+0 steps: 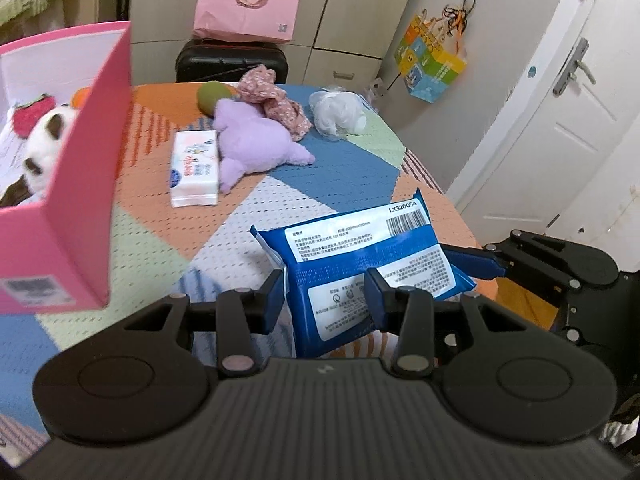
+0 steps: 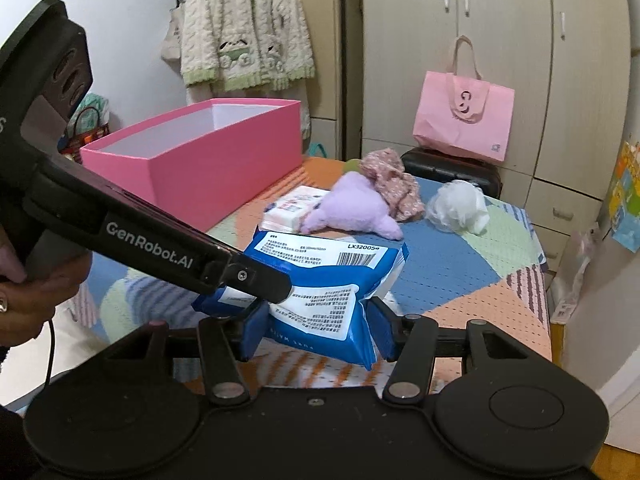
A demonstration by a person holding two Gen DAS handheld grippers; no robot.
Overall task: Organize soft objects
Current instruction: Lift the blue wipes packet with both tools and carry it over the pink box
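Both grippers are shut on one blue wet-wipes pack [image 1: 360, 256], held above the patchwork table; it also shows in the right wrist view [image 2: 320, 292]. My left gripper [image 1: 324, 292] pinches its near end. My right gripper [image 2: 316, 328] pinches its other end and shows at the right of the left view [image 1: 480, 260]. The pink box [image 1: 80, 200] stands at the left with a panda plush [image 1: 44, 140] and a strawberry toy [image 1: 34, 114] inside. A white tissue pack [image 1: 195, 168], purple plush [image 1: 256, 144], floral cloth [image 1: 276, 100], green ball [image 1: 214, 96] and white mesh puff [image 1: 340, 114] lie beyond.
A black suitcase [image 1: 232, 60] with a pink bag [image 1: 248, 0] stands behind the table. A white door [image 1: 560, 120] is at the right, wardrobes [image 2: 480, 40] at the back. The table's right edge [image 2: 548, 320] drops to the floor.
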